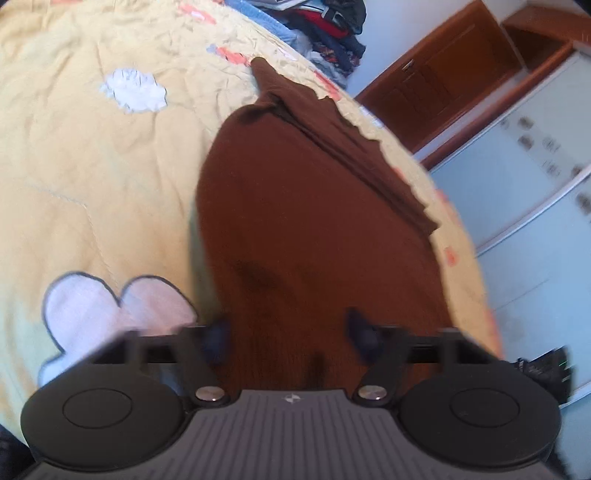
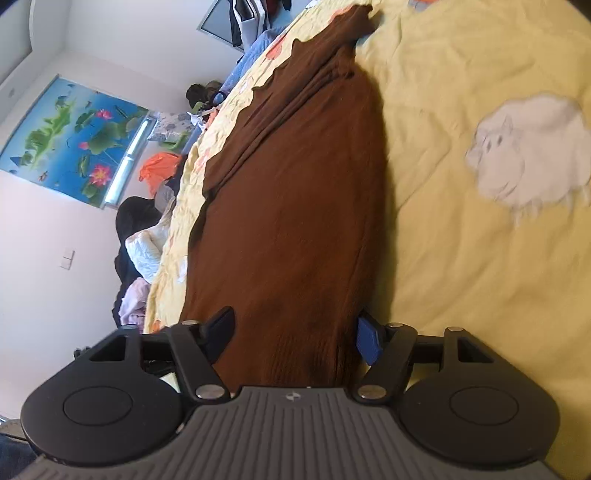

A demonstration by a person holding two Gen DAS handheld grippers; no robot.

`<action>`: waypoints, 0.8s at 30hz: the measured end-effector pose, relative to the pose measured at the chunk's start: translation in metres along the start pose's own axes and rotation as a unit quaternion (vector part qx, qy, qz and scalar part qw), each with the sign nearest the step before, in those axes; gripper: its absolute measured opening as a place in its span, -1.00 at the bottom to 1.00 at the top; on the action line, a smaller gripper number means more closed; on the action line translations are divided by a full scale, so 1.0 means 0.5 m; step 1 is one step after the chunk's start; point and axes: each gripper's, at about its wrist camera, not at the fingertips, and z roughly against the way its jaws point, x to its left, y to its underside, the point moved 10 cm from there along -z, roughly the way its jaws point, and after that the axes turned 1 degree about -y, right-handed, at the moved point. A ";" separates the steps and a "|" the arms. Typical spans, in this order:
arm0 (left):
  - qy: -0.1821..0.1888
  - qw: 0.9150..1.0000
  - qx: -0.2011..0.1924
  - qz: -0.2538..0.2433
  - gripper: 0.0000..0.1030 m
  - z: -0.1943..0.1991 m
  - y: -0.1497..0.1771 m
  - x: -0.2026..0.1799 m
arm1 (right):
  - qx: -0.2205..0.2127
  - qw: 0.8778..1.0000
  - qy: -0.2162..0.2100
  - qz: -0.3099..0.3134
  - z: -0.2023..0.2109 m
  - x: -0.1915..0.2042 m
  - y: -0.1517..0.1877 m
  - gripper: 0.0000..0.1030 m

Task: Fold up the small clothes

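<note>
A brown knit garment (image 1: 310, 206) lies stretched out lengthwise on a yellow quilt (image 1: 92, 166), with a folded layer and a wavy hem along its right side. In the left wrist view its near end runs between the fingers of my left gripper (image 1: 290, 332), whose jaws stand apart without pinching it. The right wrist view shows the same brown garment (image 2: 295, 192) running away from my right gripper (image 2: 295, 336). Its jaws are open too, one dark finger on each side of the cloth's near end; a blue pad (image 2: 369, 341) sits at the cloth's right edge.
The quilt carries white sheep patches (image 2: 532, 151) and a pale patch (image 1: 118, 310). Piled clothes (image 1: 325, 26) sit at the far end of the bed. A white cabinet (image 1: 535, 155) and wooden door (image 1: 443, 77) stand beyond the bed's edge; more clothing heaps (image 2: 144, 236) lie by a wall.
</note>
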 end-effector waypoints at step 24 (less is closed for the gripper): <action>-0.166 0.951 -0.166 -0.200 0.77 -0.142 -0.222 -0.150 | -0.153 0.963 0.145 0.168 -0.130 0.123 -0.223 0.84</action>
